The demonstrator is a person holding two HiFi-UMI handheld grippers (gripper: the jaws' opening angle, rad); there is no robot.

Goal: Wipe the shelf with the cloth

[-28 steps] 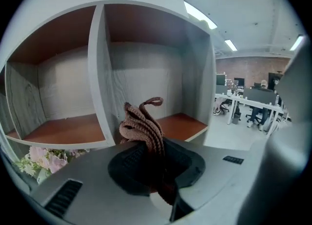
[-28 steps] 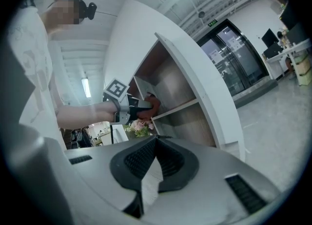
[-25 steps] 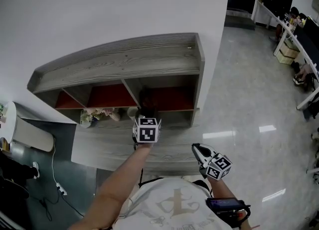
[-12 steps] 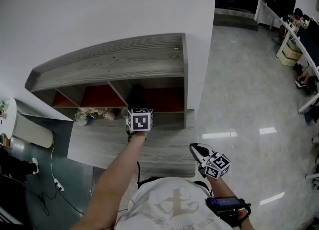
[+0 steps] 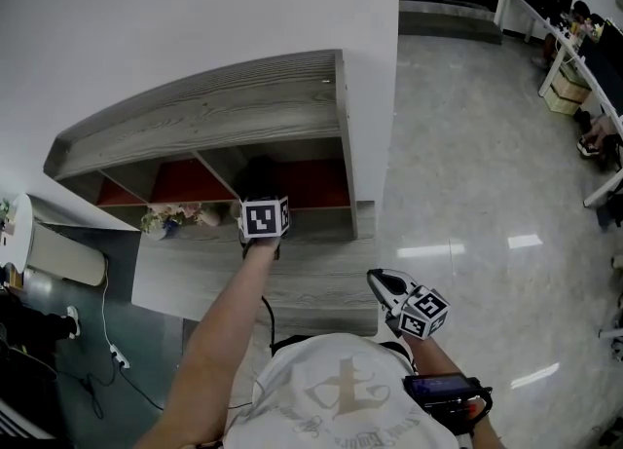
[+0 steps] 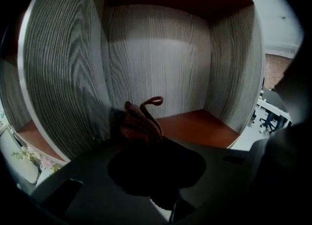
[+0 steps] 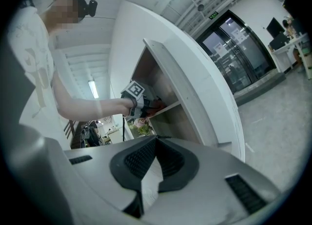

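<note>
left gripper (image 6: 148, 143) pinching bunched knit cloth (image 6: 141, 120), which pokes just ahead of its tips over the shelf (image 6: 197, 126) floor. looks soft, light, floppy; best gripped by a thick fold. right gripper (image 7: 155, 143) pressed together, empty.

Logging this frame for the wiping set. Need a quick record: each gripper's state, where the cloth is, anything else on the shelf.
left gripper: shut on cloth, reaching into the shelf's right compartment
cloth: reddish, bunched, close to the compartment's left wall
cloth contact with red floor: cannot tell
right gripper: shut, nothing in it, held back from the shelf
other: flowers on the lower level, left side
</note>
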